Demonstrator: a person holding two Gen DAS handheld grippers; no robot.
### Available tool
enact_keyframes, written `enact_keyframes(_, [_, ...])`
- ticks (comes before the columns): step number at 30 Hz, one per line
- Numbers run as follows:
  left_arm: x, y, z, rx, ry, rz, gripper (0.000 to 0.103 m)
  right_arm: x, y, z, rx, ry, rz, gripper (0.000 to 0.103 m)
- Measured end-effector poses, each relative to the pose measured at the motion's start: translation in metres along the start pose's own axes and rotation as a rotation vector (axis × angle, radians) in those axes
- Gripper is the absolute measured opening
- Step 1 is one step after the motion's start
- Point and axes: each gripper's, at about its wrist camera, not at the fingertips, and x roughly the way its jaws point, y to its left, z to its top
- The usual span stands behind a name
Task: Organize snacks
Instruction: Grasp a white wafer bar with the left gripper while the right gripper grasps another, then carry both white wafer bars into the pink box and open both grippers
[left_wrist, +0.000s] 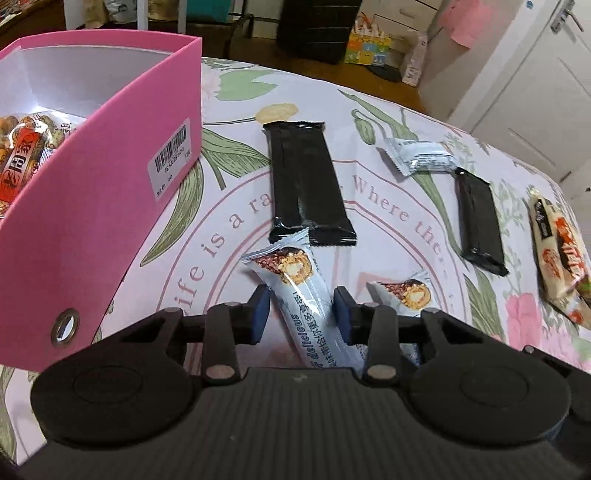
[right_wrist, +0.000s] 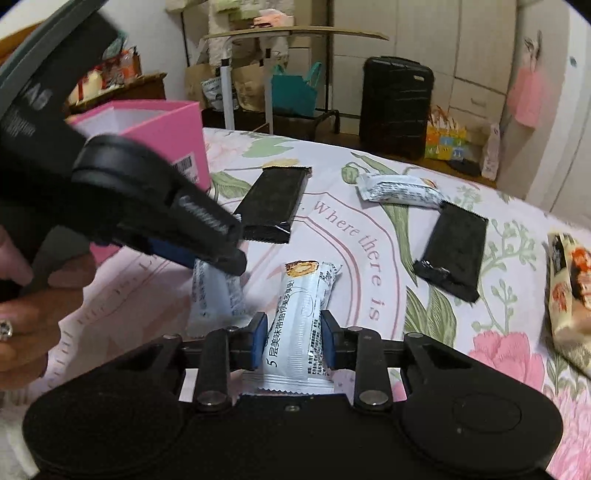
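Note:
Two white snack bars with a nut-roll picture lie side by side on the flowered tablecloth (left_wrist: 388, 240). My left gripper (left_wrist: 302, 314) is shut on the left bar (left_wrist: 295, 280), blue pads against both its sides. In the right wrist view this gripper (right_wrist: 229, 258) comes down from the upper left onto that bar (right_wrist: 214, 291). My right gripper (right_wrist: 293, 336) is shut on the other white bar (right_wrist: 303, 302), which lies lengthwise between the pads. In the left wrist view only this second bar's end (left_wrist: 402, 291) shows. An open pink box (left_wrist: 92, 221) stands at the left.
A red-and-brown snack bag (left_wrist: 26, 147) lies inside the pink box. Two black bars (left_wrist: 306, 184) (left_wrist: 480, 221), a small white packet (left_wrist: 421, 155) and a cream-and-orange packet (left_wrist: 561, 266) lie farther back and right. A person's hand (right_wrist: 22, 314) holds the left gripper.

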Motion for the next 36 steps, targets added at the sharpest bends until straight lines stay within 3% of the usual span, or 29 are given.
enact_keyframes(5, [-0.014, -0.006, -0.002, 0.045, 0.011, -0.009, 0.031, -0.009, -0.019, 0.003, 0.108, 0.022, 0.03, 0.034])
enact_keyframes(9, [-0.027, -0.009, -0.007, 0.057, 0.019, -0.033, 0.029, -0.022, -0.029, 0.004, 0.156, 0.051, 0.113, 0.034])
enact_keyframes(27, [-0.097, 0.017, -0.027, -0.036, 0.019, -0.123, 0.024, -0.079, -0.006, 0.023, 0.112, 0.073, 0.241, 0.034])
enact_keyframes(36, [-0.146, 0.043, -0.029, -0.051, -0.013, -0.121, 0.024, -0.094, 0.018, 0.035, 0.06, 0.109, 0.285, 0.034])
